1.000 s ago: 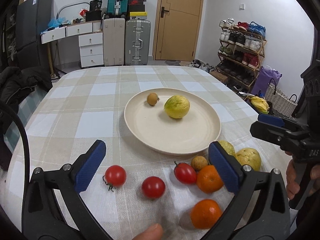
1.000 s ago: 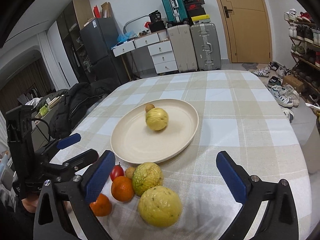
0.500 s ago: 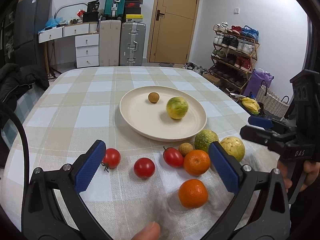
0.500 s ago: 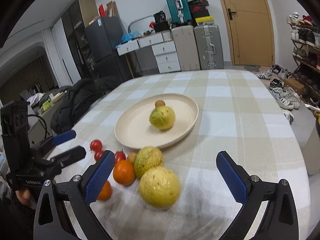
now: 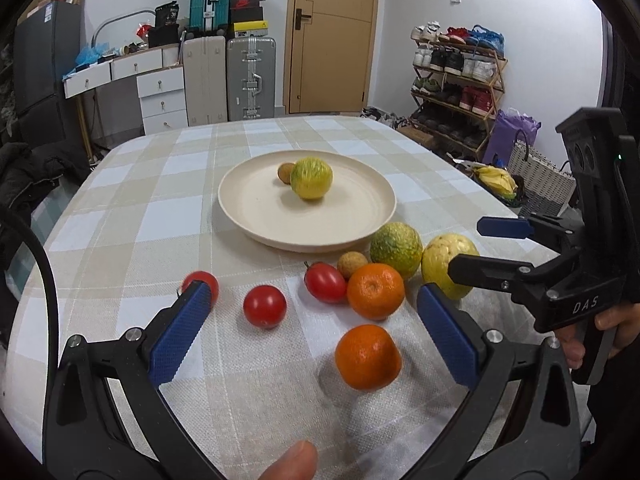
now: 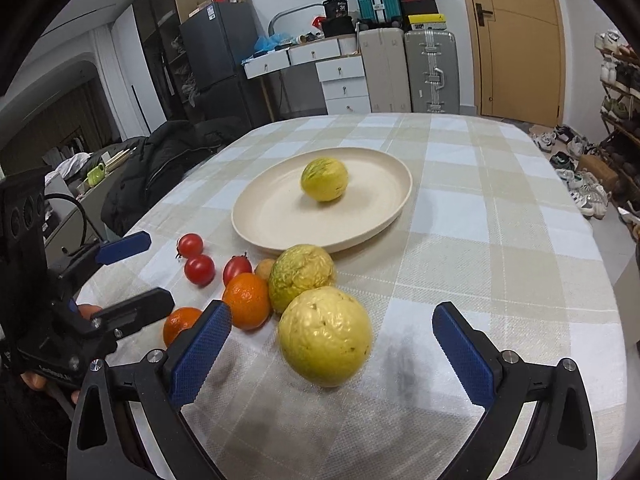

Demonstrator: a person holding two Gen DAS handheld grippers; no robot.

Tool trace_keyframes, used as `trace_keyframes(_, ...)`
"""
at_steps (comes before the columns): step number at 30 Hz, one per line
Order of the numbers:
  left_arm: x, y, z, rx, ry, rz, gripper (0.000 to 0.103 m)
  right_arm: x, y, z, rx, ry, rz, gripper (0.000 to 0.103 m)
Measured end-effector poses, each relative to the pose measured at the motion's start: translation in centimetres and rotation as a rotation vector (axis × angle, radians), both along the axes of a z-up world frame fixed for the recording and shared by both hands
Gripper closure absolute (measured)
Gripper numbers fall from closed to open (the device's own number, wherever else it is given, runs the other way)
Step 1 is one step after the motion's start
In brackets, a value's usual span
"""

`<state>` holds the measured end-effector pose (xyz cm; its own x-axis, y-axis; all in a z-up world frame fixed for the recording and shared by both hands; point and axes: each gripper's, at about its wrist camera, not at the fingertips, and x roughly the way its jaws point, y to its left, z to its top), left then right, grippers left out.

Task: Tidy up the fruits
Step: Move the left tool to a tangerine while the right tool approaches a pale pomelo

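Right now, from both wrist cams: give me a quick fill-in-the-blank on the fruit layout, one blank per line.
1. The number of red tomatoes lying on the tablecloth is ____.
2. The cream plate holds a small brown fruit and a yellow-green ____.
3. Both grippers, left gripper and right gripper, have their jaws ____.
4. The two oranges lie ____ the plate.

Missing words: three; fruit; open; off

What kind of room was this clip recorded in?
Probably a lived-in home, a dining area used for storage: a checked-cloth table with fruit, suitcases by the door, and a loaded shoe rack.
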<state>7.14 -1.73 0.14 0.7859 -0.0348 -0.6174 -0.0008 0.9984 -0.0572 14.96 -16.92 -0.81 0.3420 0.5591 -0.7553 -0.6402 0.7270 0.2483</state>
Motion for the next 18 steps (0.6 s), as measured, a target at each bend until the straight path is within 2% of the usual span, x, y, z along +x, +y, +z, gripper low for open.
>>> trace_keyframes(4, 0.4, -0.3, -0.8, 0.032, 0.040, -0.005, 0.001, 0.0, 0.2, -0.5, -0.017, 0.013, 0.013, 0.000)
trace_keyframes(9, 0.8, -0.1, -1.4, 0.002, 0.067, -0.024, 0.001, 0.2, 0.1, -1.2, -0.015, 0.059, 0.021, 0.000)
trace_keyframes(18, 1.2, -0.9, -1.9, 0.014, 0.102, -0.086, 0.001, 0.3, 0.4, -1.6, -0.032, 0.071, 0.033, 0.002)
